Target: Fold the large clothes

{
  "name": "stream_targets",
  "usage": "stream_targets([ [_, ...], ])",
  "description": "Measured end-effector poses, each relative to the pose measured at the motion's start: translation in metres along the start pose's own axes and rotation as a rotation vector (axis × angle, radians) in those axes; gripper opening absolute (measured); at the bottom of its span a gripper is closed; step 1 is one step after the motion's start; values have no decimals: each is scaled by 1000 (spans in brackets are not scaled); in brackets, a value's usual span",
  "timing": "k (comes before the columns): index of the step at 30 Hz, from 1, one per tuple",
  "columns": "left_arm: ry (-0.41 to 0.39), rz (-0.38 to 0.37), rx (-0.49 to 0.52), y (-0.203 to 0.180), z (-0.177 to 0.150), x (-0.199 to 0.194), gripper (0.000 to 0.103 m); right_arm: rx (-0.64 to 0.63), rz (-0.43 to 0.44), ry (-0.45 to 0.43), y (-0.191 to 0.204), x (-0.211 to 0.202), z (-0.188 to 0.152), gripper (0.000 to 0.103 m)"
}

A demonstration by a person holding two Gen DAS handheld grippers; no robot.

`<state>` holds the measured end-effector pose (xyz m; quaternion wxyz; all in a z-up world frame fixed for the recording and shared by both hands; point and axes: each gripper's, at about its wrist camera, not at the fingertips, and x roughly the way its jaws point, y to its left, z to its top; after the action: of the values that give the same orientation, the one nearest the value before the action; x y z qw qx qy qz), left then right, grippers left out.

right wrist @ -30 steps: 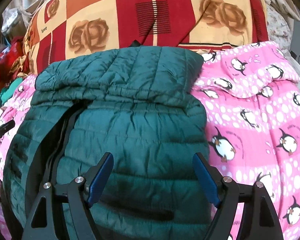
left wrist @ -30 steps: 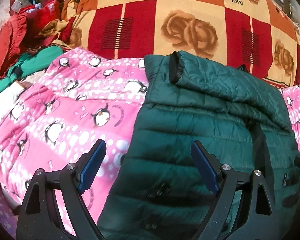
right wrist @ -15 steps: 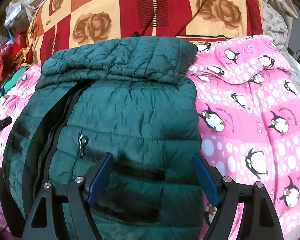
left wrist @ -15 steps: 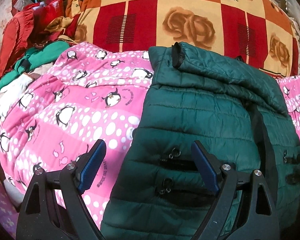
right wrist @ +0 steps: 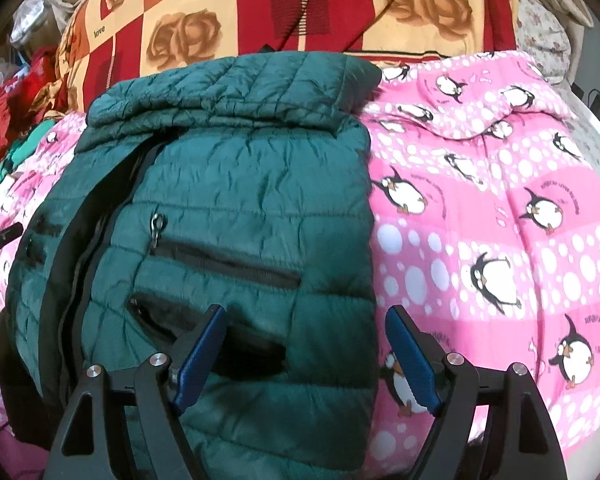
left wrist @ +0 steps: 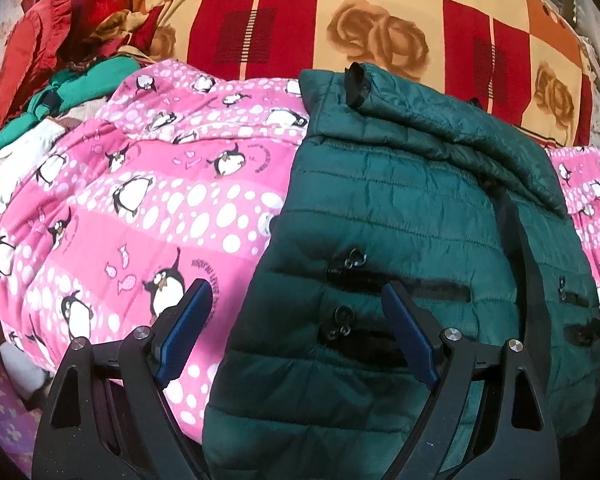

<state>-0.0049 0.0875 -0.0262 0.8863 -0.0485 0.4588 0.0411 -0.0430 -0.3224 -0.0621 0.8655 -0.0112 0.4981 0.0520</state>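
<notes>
Jacket [left wrist: 400, 208] is lying part-folded, sleeves tucked in, on the pink blanket [left wrist: 148, 200]; bottom-up fold remaining. Left claw [left wrist: 296, 332] and right claw [right wrist: 306, 356] are hovering apart, empty.

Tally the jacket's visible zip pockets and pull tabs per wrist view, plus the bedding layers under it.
Left wrist view, green puffer jacket:
Zip pockets: 4
Metal pull tabs: 3

Right wrist view, same jacket:
Zip pockets: 2 clear; the far panel's are too dark to count
Metal pull tabs: 1

Bedding:
Pink penguin blanket: 1
Red and orange rose blanket: 1

Total: jacket 1, bedding layers 2.
</notes>
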Motion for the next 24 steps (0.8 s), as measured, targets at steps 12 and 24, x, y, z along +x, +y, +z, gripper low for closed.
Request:
stream_targets([
  [12,67,-52,-18,30,-25,-7,87,-17,42,55,-6,-8,-26,83],
  [24,219,-213,-70,52,-62,11,87,30,160,161,-11,-3,-54,83],
])
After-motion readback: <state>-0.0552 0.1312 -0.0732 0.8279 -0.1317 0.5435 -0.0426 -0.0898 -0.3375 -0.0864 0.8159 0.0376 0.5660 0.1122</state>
